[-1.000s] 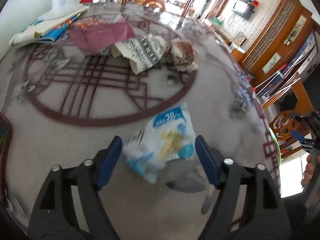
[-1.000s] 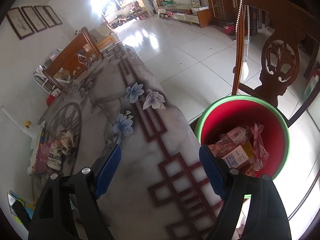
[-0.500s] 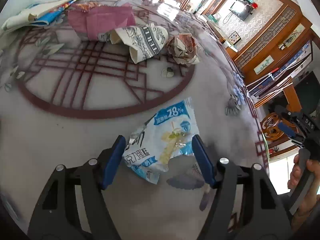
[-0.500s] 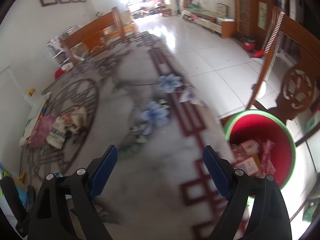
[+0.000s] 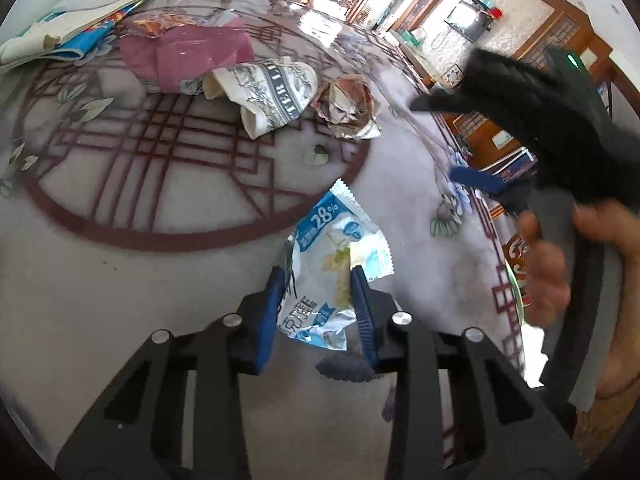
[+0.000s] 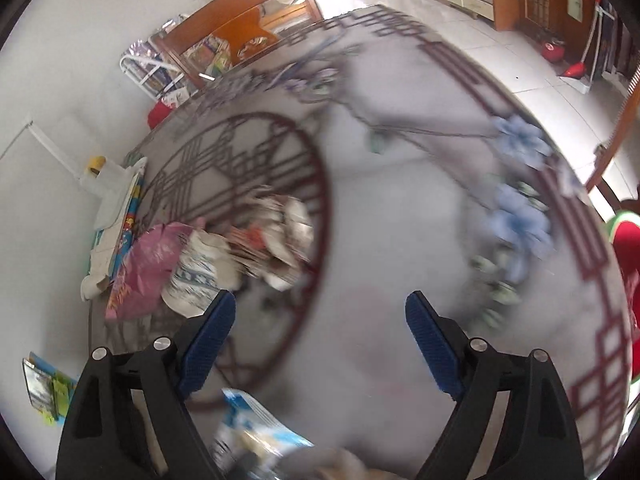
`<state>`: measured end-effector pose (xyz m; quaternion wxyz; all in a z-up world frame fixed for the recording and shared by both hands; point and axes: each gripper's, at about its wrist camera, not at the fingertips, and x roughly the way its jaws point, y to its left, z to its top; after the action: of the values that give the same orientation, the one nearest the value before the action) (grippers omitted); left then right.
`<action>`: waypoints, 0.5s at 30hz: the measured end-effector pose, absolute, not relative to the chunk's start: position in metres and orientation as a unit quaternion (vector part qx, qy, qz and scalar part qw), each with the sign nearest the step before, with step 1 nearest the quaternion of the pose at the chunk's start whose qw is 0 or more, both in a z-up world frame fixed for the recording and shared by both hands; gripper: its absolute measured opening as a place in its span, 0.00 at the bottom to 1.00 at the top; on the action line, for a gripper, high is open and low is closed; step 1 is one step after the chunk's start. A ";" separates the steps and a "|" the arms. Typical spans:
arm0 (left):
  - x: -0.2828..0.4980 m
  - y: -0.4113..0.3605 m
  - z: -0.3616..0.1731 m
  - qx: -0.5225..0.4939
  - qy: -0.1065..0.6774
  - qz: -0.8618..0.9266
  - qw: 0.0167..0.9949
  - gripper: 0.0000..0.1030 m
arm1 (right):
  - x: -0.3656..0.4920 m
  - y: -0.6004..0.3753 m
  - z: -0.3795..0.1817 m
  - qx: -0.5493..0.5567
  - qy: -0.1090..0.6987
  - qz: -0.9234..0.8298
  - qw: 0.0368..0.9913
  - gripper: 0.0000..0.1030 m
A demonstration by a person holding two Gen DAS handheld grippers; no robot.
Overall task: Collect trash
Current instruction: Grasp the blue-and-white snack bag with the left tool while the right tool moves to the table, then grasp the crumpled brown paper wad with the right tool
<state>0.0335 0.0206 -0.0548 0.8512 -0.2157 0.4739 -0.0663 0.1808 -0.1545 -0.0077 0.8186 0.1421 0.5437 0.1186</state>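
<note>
2 blue pads of my left gripper point(image 5: 318, 300) were pinched onto the blue-and-white snack wrapper point(image 5: 338, 248), which lay on the patterned table point(image 5: 120, 300) with its top edge sticking out toward 12 o'clock. From the left wrist camera, more trash sat at 12 o'clock beyond the wrapper: a crumpled printed paper point(image 5: 276, 92), a crumpled brown wad point(image 5: 348, 104) just beside it at 3 o'clock, and a pink bag point(image 5: 184, 54) at 9 o'clock of the paper. My right gripper point(image 5: 476, 178) and right hand point(image 5: 560, 256) showed there at 3 o'clock, blurred.

Only the right wrist camera showed my right gripper point(image 6: 320, 336) spread wide with nothing between its pads, above the table point(image 6: 400, 220). It caught the wrapper point(image 6: 256, 428) at 6 o'clock, blurred, and the red bin point(image 6: 626, 240) with its green rim at 3 o'clock, off the table edge. The same pile, pink bag point(image 6: 148, 268) included, sat at 9 o'clock.
</note>
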 end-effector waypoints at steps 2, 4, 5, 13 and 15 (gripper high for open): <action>0.035 0.024 -0.055 -0.226 0.476 -0.068 0.847 0.32 | 0.192 -0.139 -0.009 0.142 0.551 0.109 0.815 0.81; 0.035 0.025 -0.055 -0.232 0.476 -0.071 0.846 0.32 | 0.203 -0.131 -0.014 0.161 0.560 0.094 0.808 0.79; 0.035 0.026 -0.055 -0.231 0.475 -0.070 0.846 0.32 | 0.208 -0.129 -0.016 0.174 0.562 0.086 0.804 0.77; 0.035 0.028 -0.057 -0.249 0.481 -0.072 0.837 0.37 | 0.230 -0.112 -0.022 0.196 0.564 0.066 0.800 0.77; 0.035 0.031 -0.058 -0.258 0.481 -0.070 0.835 0.43 | 0.232 -0.106 -0.023 0.180 0.569 0.063 0.800 0.69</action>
<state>0.0352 0.0314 -0.0577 0.8350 -0.2583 0.4808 -0.0698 0.2316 -0.1062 -0.0235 0.8001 0.1798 0.5688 0.0633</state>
